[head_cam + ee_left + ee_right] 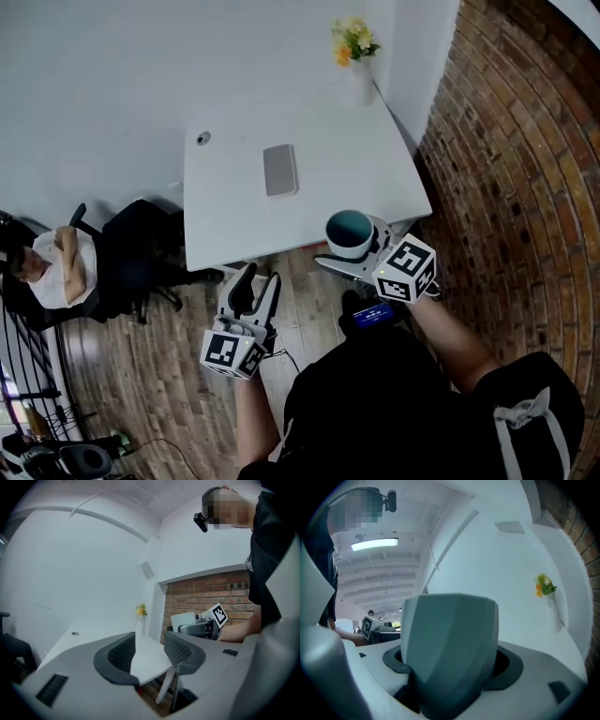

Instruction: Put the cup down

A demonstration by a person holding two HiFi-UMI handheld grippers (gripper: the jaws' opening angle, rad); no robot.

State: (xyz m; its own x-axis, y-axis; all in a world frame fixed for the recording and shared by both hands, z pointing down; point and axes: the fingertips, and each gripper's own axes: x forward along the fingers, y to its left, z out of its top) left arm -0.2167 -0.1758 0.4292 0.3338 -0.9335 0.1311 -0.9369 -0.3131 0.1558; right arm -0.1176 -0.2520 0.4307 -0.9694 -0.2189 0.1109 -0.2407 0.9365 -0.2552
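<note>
A pale cup (351, 233) with a teal inside is held upright in my right gripper (352, 255), just off the near right edge of the white table (234, 206). In the right gripper view the faceted cup (449, 653) fills the space between the jaws, which are shut on it. My left gripper (251, 292) hangs lower, in front of the table's near edge over the wood floor, open with nothing between its fingers (121, 656). From the left gripper view the cup (183, 620) shows at the right, above the table corner.
On the table lie a grey flat box (280, 170), a small round disc (202, 139), and a vase of yellow flowers (354, 45) at the far corner. A brick wall (506, 141) runs along the right. A seated person (58, 267) and black chair (141, 253) are left.
</note>
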